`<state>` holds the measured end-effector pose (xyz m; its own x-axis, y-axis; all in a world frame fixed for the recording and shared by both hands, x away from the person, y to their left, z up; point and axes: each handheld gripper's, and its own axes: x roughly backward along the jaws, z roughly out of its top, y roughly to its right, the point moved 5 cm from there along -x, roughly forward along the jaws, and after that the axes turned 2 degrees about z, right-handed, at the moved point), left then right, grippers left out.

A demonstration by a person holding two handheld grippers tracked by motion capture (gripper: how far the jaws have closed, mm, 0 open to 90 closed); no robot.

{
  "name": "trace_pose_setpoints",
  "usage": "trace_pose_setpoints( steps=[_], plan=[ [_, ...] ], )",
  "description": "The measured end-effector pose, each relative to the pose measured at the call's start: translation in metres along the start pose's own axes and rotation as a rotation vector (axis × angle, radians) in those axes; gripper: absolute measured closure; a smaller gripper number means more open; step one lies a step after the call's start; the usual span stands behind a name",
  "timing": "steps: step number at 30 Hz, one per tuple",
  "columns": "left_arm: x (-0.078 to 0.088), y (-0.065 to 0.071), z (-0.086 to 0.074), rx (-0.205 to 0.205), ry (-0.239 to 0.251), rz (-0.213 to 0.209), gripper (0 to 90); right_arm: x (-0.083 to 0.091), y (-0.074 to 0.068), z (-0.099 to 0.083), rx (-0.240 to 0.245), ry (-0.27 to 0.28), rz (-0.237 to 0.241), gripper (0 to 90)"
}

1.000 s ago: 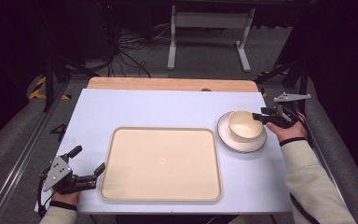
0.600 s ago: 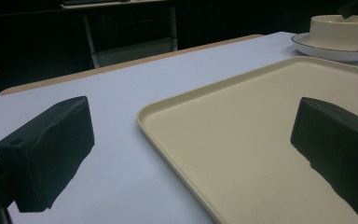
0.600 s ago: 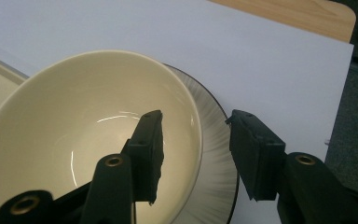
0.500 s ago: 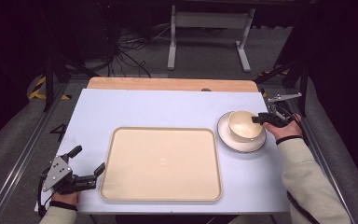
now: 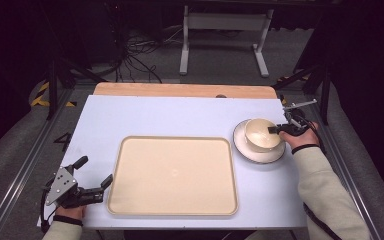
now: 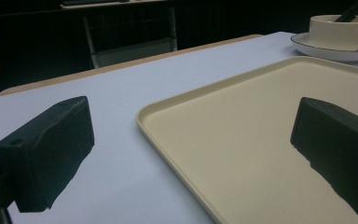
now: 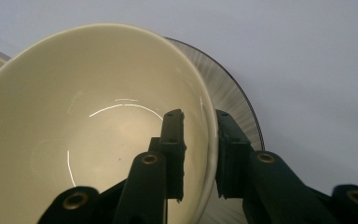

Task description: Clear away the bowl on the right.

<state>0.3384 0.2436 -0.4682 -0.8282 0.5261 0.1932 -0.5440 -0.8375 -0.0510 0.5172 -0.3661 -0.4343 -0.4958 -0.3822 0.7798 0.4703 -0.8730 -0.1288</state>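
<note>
A cream bowl stands on a white plate at the right of the table. My right gripper reaches in from the right and its jaws have just been closing on the bowl's right rim. In the right gripper view one jaw is inside the bowl and the other outside, over the plate, with the wall pinched between them at my right gripper. My left gripper rests open at the front left, beside the tray's left edge, with nothing between its fingers.
A large cream tray lies empty in the middle of the pale table. A wooden strip runs along the far edge. Beyond it are a metal stand and cables on the floor.
The right gripper has sunk slightly onto the bowl and its jaws have narrowed around the rim. The left gripper has not moved.
</note>
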Motion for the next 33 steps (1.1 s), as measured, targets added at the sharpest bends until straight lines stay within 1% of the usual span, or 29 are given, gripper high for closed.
trace_pose_setpoints(
  steps=[2, 4, 5, 6, 7, 10, 13, 19, 21, 24, 26, 27, 30, 33],
  plan=[
    [0.0, 0.0, 0.0, 0.0, 0.0, 0.0, 0.2, -0.001, 0.001, 0.001, -0.014, -0.012, -0.003, 78.0],
    [0.0, 0.0, 0.0, -0.002, 0.0, 0.0, 0.2, -0.004, 0.002, 0.001, -0.016, -0.033, -0.012, 79.6],
    [0.0, 0.0, 0.0, -0.002, 0.0, 0.0, 0.2, -0.004, 0.002, 0.001, -0.016, -0.033, -0.012, 79.6],
    [0.0, 0.0, 0.0, 0.001, 0.0, 0.001, 0.2, -0.008, 0.001, 0.001, -0.029, -0.057, -0.018, 81.6],
    [0.0, 0.0, 0.0, 0.0, 0.0, 0.001, 0.2, -0.008, 0.002, 0.002, -0.033, -0.06, -0.016, 81.7],
    [0.0, 0.0, 0.0, -0.002, 0.0, 0.001, 0.2, -0.009, 0.002, 0.003, -0.065, -0.07, 0.001, 83.0],
    [0.0, 0.0, 0.0, -0.002, 0.001, 0.0, 0.2, -0.008, 0.002, 0.004, -0.077, -0.084, 0.009, 83.6],
    [0.0, 0.0, 0.0, -0.002, 0.001, 0.0, 0.2, -0.008, 0.001, 0.005, -0.086, -0.087, 0.009, 84.1],
    [0.0, 0.0, 0.0, -0.002, 0.001, 0.0, 0.2, -0.007, 0.0, 0.005, -0.097, -0.091, 0.006, 84.2],
    [0.0, 0.0, 0.0, -0.002, 0.001, 0.0, 0.2, -0.005, 0.0, 0.005, -0.121, -0.078, 0.01, 84.2],
    [0.0, 0.0, 0.0, -0.002, 0.001, 0.0, 0.2, -0.004, 0.0, 0.005, -0.149, -0.087, 0.018, 84.2],
    [0.0, 0.0, 0.0, -0.001, 0.001, 0.0, 0.2, -0.003, 0.0, 0.004, -0.153, -0.091, 0.017, 84.2],
    [0.0, 0.0, 0.0, -0.001, 0.0, 0.0, 0.2, 0.001, 0.0, 0.006, -0.158, -0.091, 0.004, 84.1],
    [0.0, 0.0, 0.0, -0.002, 0.0, 0.0, 0.2, 0.005, -0.001, 0.008, -0.158, -0.088, 0.001, 84.1]
  ],
)
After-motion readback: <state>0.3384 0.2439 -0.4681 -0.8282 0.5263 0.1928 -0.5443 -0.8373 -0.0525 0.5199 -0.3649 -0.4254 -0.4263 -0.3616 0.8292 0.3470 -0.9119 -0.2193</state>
